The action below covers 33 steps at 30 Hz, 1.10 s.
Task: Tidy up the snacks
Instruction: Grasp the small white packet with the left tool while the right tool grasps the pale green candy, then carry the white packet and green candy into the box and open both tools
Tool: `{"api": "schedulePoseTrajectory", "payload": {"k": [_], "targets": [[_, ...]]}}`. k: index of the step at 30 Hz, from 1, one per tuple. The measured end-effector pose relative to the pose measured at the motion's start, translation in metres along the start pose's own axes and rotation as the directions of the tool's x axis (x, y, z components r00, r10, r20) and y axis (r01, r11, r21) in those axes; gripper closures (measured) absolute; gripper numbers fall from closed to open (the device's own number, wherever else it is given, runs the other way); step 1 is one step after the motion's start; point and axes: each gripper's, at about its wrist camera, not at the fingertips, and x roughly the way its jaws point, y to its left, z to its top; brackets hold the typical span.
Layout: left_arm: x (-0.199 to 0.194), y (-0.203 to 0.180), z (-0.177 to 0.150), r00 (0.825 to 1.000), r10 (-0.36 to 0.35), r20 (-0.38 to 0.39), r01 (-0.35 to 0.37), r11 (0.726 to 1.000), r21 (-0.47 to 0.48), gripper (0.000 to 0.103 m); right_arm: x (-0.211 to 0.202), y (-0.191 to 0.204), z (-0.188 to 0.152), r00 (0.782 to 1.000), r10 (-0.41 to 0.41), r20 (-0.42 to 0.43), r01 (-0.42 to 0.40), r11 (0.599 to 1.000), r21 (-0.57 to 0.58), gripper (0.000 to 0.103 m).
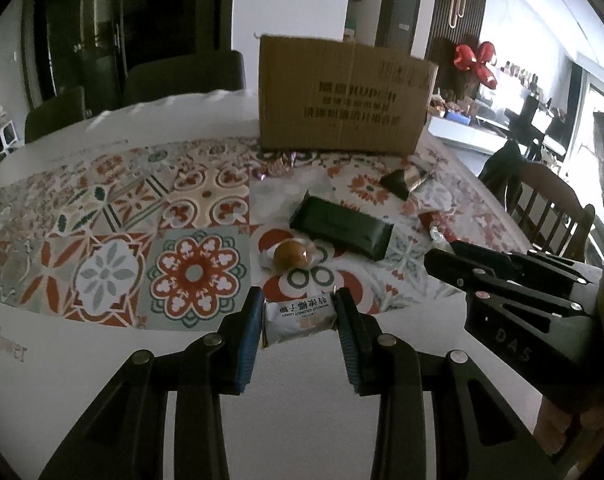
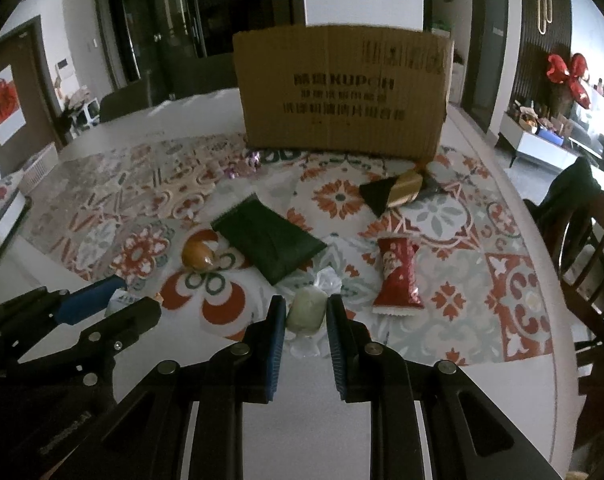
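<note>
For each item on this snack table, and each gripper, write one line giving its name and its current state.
left gripper: shut on white candy packet
right gripper: shut on pale green sweet
cardboard box: upright at the table's far side
dark green packet: lying flat
red packet: lying flat

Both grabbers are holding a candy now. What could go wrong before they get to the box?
1. The left hand-held gripper pinches the white candy near its far end, so it might slip out.
2. The right hand-held gripper squeezes the pale green candy, which looks soft and might squash.
3. The box stands tall behind the green packet; a low carry could bump its wall.
</note>
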Motion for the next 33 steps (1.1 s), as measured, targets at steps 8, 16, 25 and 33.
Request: {"api": "schedulePoseTrajectory", "payload": {"k": [8,16,25,33], "targets": [[-0.032,-0.006,0.014,0.998,-0.001,0.063,0.0,1.0,0.003,0.068,-0.033,-0.001,0.005,0.998,0.012,0.066,-0.012,1.0,0.009,0.081],[-0.056,-0.01,0.041,0.99,0.017,0.142,-0.019,1.0,0.015,0.068,-0.061,-0.005,0.019,0.99,0.011,0.14,-0.014,1.0,0.016,0.081],[-0.07,-0.013,0.073,0.979,0.008,0.203,-0.012,1.0,0.017,0.068,-0.077,-0.012,0.047,0.979,0.029,0.203,-0.034,0.999,0.022,0.081],[-0.069,-0.016,0.113,0.963,0.016,0.269,-0.029,0.998,0.047,0.068,-0.078,-0.022,0.078,0.968,0.038,0.249,-0.046,0.999,0.029,0.081]]}}
